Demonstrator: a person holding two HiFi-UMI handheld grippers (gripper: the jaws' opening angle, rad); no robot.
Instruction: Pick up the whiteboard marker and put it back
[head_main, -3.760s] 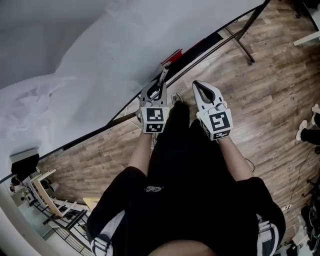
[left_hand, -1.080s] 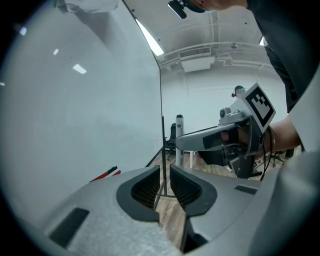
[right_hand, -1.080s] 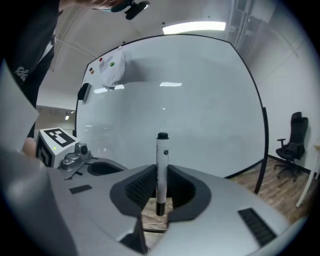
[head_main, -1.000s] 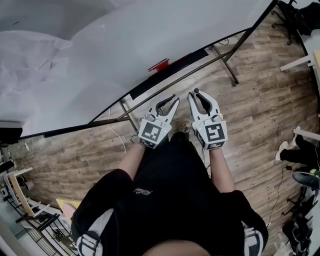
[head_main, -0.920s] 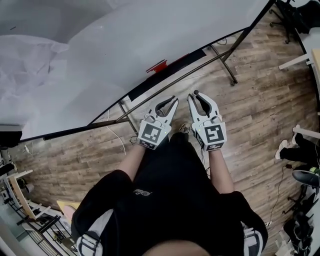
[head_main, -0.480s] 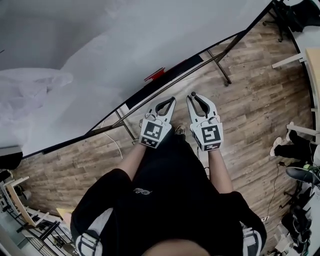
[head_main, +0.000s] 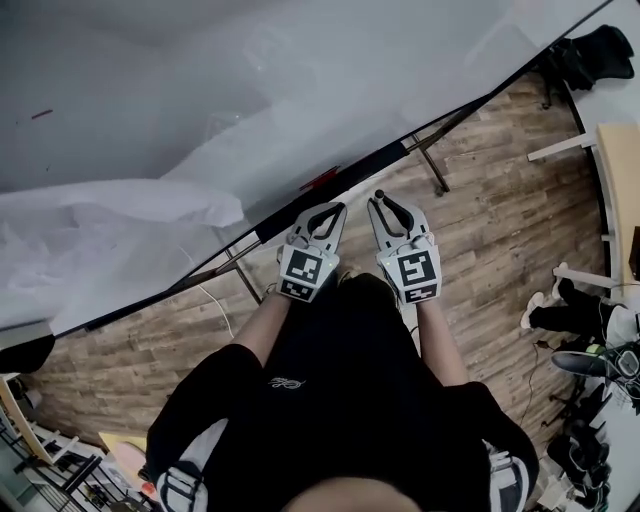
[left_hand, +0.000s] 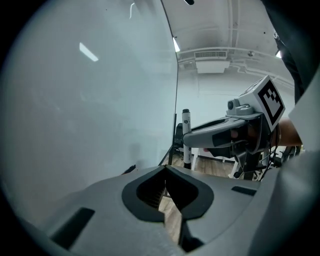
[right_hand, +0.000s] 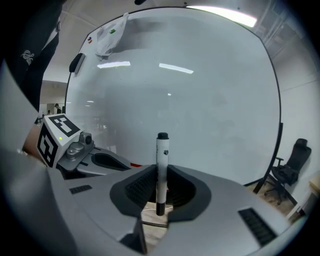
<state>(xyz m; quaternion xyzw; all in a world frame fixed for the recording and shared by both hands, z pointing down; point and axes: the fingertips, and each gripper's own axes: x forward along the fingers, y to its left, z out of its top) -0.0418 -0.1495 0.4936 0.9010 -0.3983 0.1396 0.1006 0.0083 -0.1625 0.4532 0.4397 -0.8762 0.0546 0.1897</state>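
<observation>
From the head view, my left gripper (head_main: 337, 206) and my right gripper (head_main: 379, 197) are held side by side, close together, in front of my black-clad lap. Both point toward the lower edge of the large white whiteboard (head_main: 300, 90), above the brown wooden plank floor (head_main: 500, 210). A small red thing (head_main: 318, 182) lies on the board's dark ledge just beyond my left jaws, and a crumpled sheet of clear plastic (head_main: 120, 205) hangs on the board to the left. In the left gripper view my left jaws are clenched tip to tip with nothing between them. The board fills the left side, and to the right my other gripper carries the white whiteboard marker with black ends (left_hand: 186, 121) standing upright. In the right gripper view my right jaws are grasping that marker round its lower barrel. It stands upright, its top end above the pads and its lower end poking out beneath them, with the whiteboard close behind it.
</observation>
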